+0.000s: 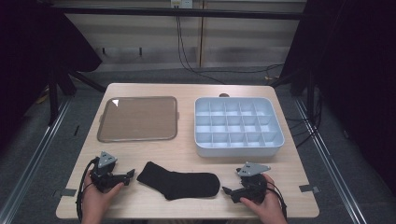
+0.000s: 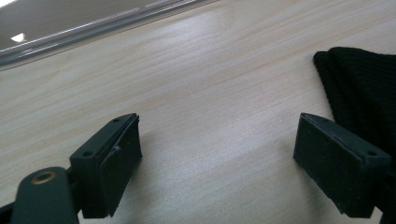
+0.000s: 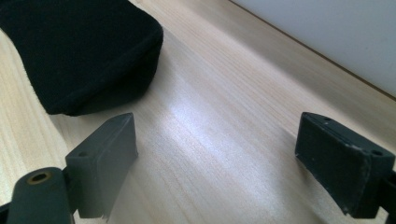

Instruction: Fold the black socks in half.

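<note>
A: Where did the black sock [image 1: 180,182] lie with respect to the two tools?

B: Flat on the wooden surface [image 1: 187,158], at the near edge, right between them. Starting at the left: the left gripper [image 1: 129,175] rested on the surface with its jaws spread and nothing in them, pointed toward the sock's ribbed cuff end. In the left gripper view that cuff [image 2: 359,93] sat just beyond the right-hand jaw, near it but apart.

A: And its long axis?

B: It ran roughly left to right across the surface, cuff at the left and slightly farther back, toe at the right, nearer the person.

A: The other side?

B: The right gripper [image 1: 226,191] also sat on the surface, jaws released and empty, facing the rounded toe [image 3: 84,56], which lay ahead and to the left of its jaws. By my judgement the left one was a touch closer to its end.

A: Any writing or brand?

B: None I could read, not on the sock, the brown tray [image 1: 138,118] at the back left, or the pale compartment box [image 1: 238,126] at the back right.
</note>
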{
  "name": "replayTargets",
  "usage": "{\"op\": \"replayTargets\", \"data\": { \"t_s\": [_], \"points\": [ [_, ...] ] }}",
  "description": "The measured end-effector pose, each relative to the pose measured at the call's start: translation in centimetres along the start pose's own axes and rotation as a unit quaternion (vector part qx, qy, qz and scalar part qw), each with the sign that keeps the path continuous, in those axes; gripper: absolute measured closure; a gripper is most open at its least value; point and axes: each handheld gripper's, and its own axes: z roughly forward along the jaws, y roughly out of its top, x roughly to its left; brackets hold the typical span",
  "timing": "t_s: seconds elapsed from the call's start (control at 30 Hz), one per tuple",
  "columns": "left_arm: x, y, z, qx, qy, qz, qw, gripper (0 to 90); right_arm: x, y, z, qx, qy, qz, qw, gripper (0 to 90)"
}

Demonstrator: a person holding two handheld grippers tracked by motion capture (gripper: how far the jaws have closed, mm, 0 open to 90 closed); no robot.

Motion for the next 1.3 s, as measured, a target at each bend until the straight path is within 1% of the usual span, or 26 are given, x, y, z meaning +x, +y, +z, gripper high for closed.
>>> {"op": "replayTargets", "data": {
  "t_s": [0.43, 0.63, 0.67, 0.7, 0.73, 0.77, 0.8, 0.9, 0.93, 0.97, 1.0, 1.03, 1.07, 1.1, 1.17, 1.23, 1.27, 1.3],
  "points": [
    [-0.1, 0.0, 0.1, -0.002, 0.000, -0.004, 1.0000, 14.4, 0.0, 0.0, 0.0, 0.000, 0.000, 0.000, 1.0000, 12.5],
    [-0.1, 0.0, 0.0, -0.001, 0.004, -0.008, 1.0000, 15.1, 0.0, 0.0, 0.0, 0.000, 0.000, 0.000, 1.0000, 12.8],
    [-0.1, 0.1, 0.0, 0.004, 0.009, -0.009, 0.9999, 15.2, 0.1, -0.1, 0.0, -0.001, -0.001, 0.000, 1.0000, 13.2],
    [-0.1, 0.1, 0.0, 0.004, 0.009, -0.009, 0.9999, 15.3, 0.1, -0.1, 0.0, -0.001, -0.001, 0.000, 1.0000, 13.2],
    [-0.2, 0.3, 0.0, 0.009, 0.012, -0.013, 0.9998, 15.4, 0.1, -0.1, -0.1, -0.001, -0.002, 0.003, 1.0000, 13.4],
    [-0.2, 0.3, 0.0, 0.009, 0.012, -0.013, 0.9998, 15.4, 0.1, -0.1, -0.1, -0.001, -0.001, 0.002, 1.0000, 13.4],
    [-0.2, 0.4, 0.0, 0.017, 0.009, -0.012, 0.9997, 15.6, 0.1, -0.1, -0.1, -0.001, -0.001, 0.002, 1.0000, 13.5],
    [-0.2, 0.5, -0.1, 0.021, 0.012, -0.012, 0.9996, 17.0, 0.1, -0.1, -0.1, -0.001, 0.000, 0.002, 1.0000, 14.1],
    [-0.1, 0.6, -0.3, 0.028, 0.018, -0.015, 0.9993, 18.2, 0.1, -0.1, -0.1, -0.001, 0.000, 0.003, 1.0000, 14.6],
    [-0.1, 0.6, -0.3, 0.028, 0.018, -0.015, 0.9993, 19.2, 0.1, -0.1, -0.1, -0.001, 0.000, 0.003, 1.0000, 14.6],
    [0.0, 0.6, -0.4, 0.033, 0.020, -0.022, 0.9990, 20.5, 0.2, -0.1, -0.2, -0.003, 0.000, 0.001, 1.0000, 16.4],
    [0.0, 0.6, -0.4, 0.033, 0.020, -0.022, 0.9990, 21.2, 0.2, -0.1, -0.2, -0.003, 0.000, 0.001, 1.0000, 16.4],
    [0.1, 0.8, -0.5, 0.037, 0.021, -0.033, 0.9985, 21.7, 0.2, -0.1, -0.2, -0.004, 0.000, 0.001, 1.0000, 17.5],
    [0.1, 0.9, -0.6, 0.038, 0.018, -0.039, 0.9984, 22.2, 0.2, -0.1, -0.2, -0.006, 0.001, -0.001, 1.0000, 18.6],
    [0.0, 1.0, -0.7, 0.035, 0.016, -0.039, 0.9985, 22.9, 0.2, -0.2, -0.3, -0.006, 0.003, -0.002, 1.0000, 20.3],
    [-0.3, 1.4, -1.0, 0.027, 0.012, -0.041, 0.9987, 23.6, 0.3, -0.2, -0.3, -0.009, 0.007, -0.005, 0.9999, 23.5],
    [-0.4, 1.6, -1.2, 0.022, 0.007, -0.042, 0.9989, 24.0, 0.3, -0.2, -0.4, -0.009, 0.009, -0.004, 0.9999, 26.7],
    [-0.8, 2.0, -1.5, 0.012, -0.003, -0.046, 0.9989, 24.7, 0.3, -0.1, -0.4, -0.009, 0.010, -0.006, 0.9999, 29.0]
  ]
}}
